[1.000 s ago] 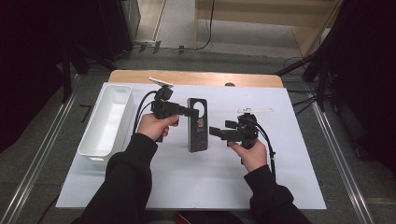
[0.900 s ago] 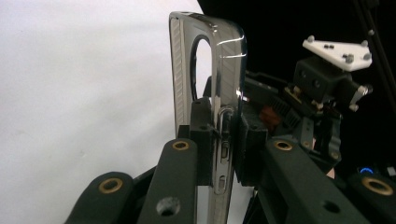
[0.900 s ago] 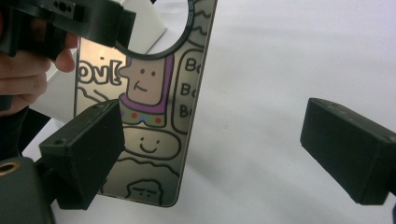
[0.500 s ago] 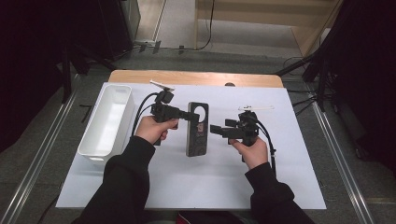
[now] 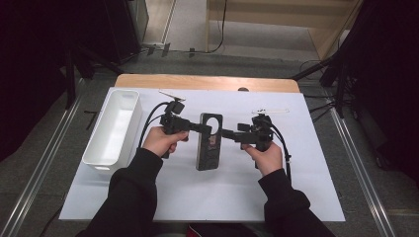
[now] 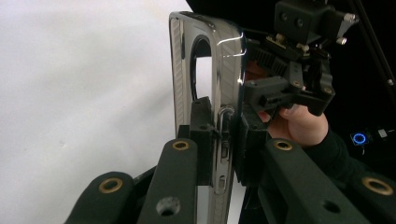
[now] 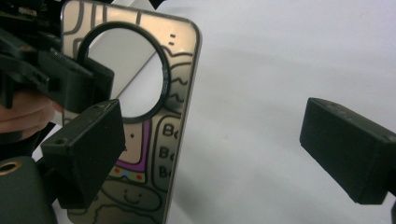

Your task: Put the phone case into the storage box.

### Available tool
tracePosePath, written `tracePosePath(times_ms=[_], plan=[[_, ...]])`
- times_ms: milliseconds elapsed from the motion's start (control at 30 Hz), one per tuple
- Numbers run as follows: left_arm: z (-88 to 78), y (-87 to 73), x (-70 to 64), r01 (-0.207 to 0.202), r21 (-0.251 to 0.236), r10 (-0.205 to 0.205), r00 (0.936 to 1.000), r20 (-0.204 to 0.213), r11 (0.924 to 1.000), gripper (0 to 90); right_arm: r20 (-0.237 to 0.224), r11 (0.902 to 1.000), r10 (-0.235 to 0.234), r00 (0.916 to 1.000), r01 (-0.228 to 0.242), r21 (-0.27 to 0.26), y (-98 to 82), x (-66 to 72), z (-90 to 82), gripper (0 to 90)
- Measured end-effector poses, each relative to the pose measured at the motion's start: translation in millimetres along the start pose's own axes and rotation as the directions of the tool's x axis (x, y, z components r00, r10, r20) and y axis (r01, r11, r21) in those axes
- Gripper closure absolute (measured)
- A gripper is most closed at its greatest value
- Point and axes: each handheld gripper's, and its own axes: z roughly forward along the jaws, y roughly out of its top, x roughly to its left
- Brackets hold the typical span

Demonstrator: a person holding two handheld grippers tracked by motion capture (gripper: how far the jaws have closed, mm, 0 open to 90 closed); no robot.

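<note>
- We see the phone case [image 5: 209,141] near the middle of the worktop [image 5: 197,197], on the white sheet [image 5: 306,177] that covers most of it.
- The case is a clear, glossy shell with a large round opening [image 7: 128,70] near its far end and cartoon print lower down.
- Our left claw [image 5: 205,129] comes in from the left side and is clenched on the case: in the left gripper view, the two black pads press on the case's thin edge [image 6: 219,140] from both sides.
- In that view the case stands on edge between the pads, its long side running upward from the claw.
- Our right claw [image 5: 228,134] reaches in from the opposite side and is released, its pads set wide apart.
- In the right gripper view one pad [image 7: 86,151] lies in front of the case's printed face, while the other pad [image 7: 348,149] hangs well apart over bare white sheet.
- Whether that nearer pad touches the case, we cannot tell.
- A white tray [image 5: 112,127] sits at the left edge of the sheet, well apart from the case.
- A thin pale strip [image 5: 271,110] lies on the sheet beyond the right hand [image 5: 267,157].
- Each hand wraps its gripper's handle, and dark sleeves [image 5: 129,197] enter from the bottom of the high view.
</note>
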Motion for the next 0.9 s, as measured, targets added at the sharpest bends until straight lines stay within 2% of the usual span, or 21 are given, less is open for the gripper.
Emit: tracePosePath(times_ms=[533,567,600,767,900], plan=[[4.2,-4.8,-1.3,-0.039,0.019,0.039,0.9987,0.034,0.9990,79.8,-0.003,0.9999,0.013,0.9999,-0.013,0.003,7.1,0.1,10.5,6.1],[4.5,-5.0,-1.4,-0.042,0.023,0.041,0.9984,0.039,0.9989,79.9,-0.007,0.9999,0.014,0.9999,-0.014,0.004,7.5,0.1,11.3,7.0],[5.0,-5.2,-1.8,-0.044,0.023,0.043,0.9983,0.039,0.9988,79.9,-0.007,0.9999,0.011,0.9999,-0.011,0.003,7.7,0.1,11.7,14.1],[5.7,-5.7,-2.4,-0.058,0.027,0.056,0.9970,0.054,0.9979,79.8,-0.016,0.9999,0.014,0.9998,-0.014,0.001,8.5,0.3,14.0,15.5],[6.0,-5.8,-2.0,-0.065,0.030,0.063,0.9959,0.065,0.9974,79.9,-0.030,1.0000,0.000,0.9995,0.000,0.005,7.8,1.3,16.2,22.3]])
